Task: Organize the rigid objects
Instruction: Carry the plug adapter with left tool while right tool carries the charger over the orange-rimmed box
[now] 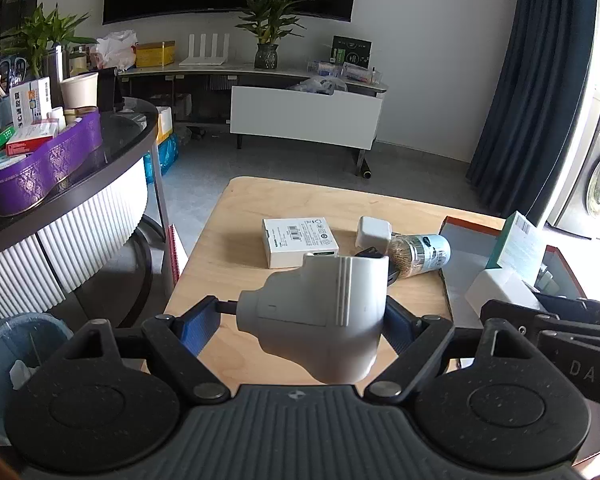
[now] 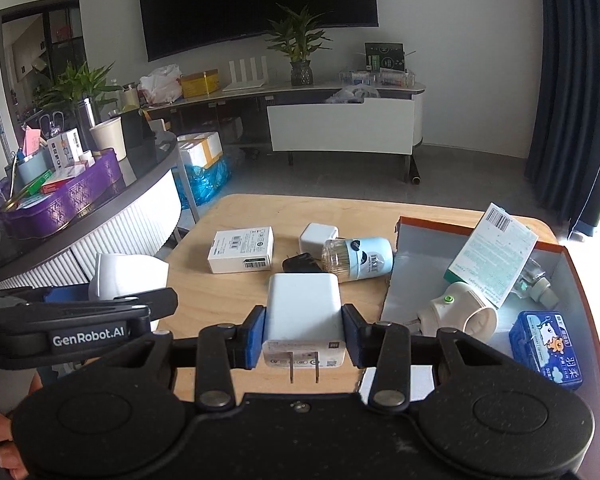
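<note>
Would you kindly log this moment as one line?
left gripper: shut on white elbow fitting | right gripper: shut on white charger | tray: partly filled

We are looking at a white wall (image 2: pixel 460 60) carrying a dark TV (image 2: pixel 256 4). Below it a long low console (image 2: pixel 300 90) is holding two plants (image 1: pixel 267 20), a yellow box (image 1: pixel 155 54) and a white router (image 1: pixel 204 50). A grey floor (image 1: pixel 300 164) is stretching toward us. Dark blue curtains (image 1: pixel 512 80) are hanging at the right, with daylight glaring in beside them. At the left a round dark counter (image 2: pixel 140 168) is carrying a purple tin (image 2: pixel 60 208) near its edge.
</note>
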### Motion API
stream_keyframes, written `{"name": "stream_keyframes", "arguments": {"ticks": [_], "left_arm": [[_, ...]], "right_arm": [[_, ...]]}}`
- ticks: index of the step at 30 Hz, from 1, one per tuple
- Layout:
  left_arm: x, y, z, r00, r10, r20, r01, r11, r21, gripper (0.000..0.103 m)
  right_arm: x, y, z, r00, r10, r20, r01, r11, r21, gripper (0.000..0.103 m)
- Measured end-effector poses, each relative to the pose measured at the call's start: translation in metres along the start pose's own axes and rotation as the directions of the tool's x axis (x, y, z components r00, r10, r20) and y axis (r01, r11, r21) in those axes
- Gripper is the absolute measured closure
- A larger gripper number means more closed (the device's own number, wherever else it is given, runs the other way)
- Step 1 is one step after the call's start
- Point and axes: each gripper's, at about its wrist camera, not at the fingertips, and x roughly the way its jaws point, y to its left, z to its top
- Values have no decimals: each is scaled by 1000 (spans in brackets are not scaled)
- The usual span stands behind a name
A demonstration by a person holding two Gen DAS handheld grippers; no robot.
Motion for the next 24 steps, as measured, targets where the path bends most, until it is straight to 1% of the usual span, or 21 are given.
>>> {"name": "stream_keyframes", "arguments": {"ticks": [9,24], "left_arm": [[-8,-15,-4,1000,-30,-5,30,999,16,17],[-15,-36,-8,998,-67,-12,68,996,50,17]], "right_arm": [[-20,-10,-4,1000,-16,20,16,1000,23,53],[-36,-28,-10,999,-40,33,39,998,58,53]]}}
